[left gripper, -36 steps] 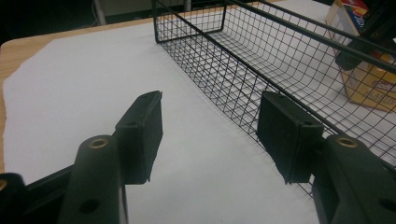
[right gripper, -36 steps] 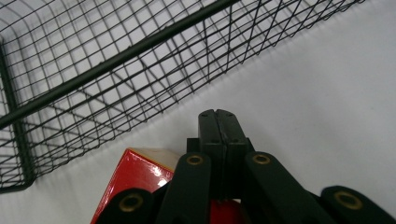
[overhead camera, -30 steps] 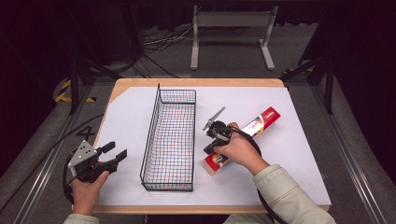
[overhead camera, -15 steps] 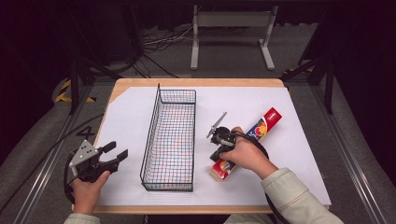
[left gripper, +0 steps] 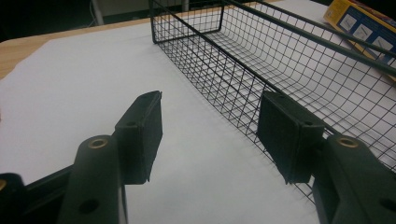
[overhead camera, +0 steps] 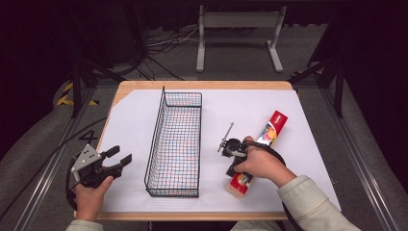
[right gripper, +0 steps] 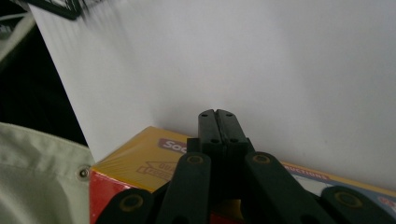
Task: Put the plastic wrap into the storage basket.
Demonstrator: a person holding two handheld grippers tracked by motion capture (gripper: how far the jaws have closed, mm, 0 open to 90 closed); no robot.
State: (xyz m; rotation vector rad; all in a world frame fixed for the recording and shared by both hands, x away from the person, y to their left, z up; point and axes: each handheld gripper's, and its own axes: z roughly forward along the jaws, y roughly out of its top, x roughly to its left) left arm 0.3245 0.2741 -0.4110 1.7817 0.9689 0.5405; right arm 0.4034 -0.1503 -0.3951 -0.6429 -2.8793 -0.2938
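Across the middle of the high view, the table [overhead camera: 202, 85] with its white sheet carries a wire basket [overhead camera: 175, 144] left of centre and a long red and yellow box [overhead camera: 260, 151] right of centre. The basket stands just where it stood a second ago. The box has shifted: it lay slanted from the centre toward the upper right, and it now lies steeper in the frame, its near end drawn down toward the bottom edge of the sheet, well apart from the basket.

Over that near end, the right gripper [overhead camera: 230, 153] has slid down and right along the box together with the hand [overhead camera: 260, 163] behind it. Its fingers [right gripper: 217, 128] are pressed together with nothing between them; in the right gripper view they lie over the yellow face of the box [right gripper: 154, 161], with bare white sheet beyond. It looks as if the closed gripper is dragging or turning the box, not gripping it. That suggests the box is being lined up for a pick, probably to go into the basket, which holds nothing so far.

At the lower left of the high view, the left gripper [overhead camera: 118, 161] stays where it was. Its fingers [left gripper: 142, 133] are spread wide over the sheet, the basket wall [left gripper: 233, 116] just beside the one at the right of its own view.
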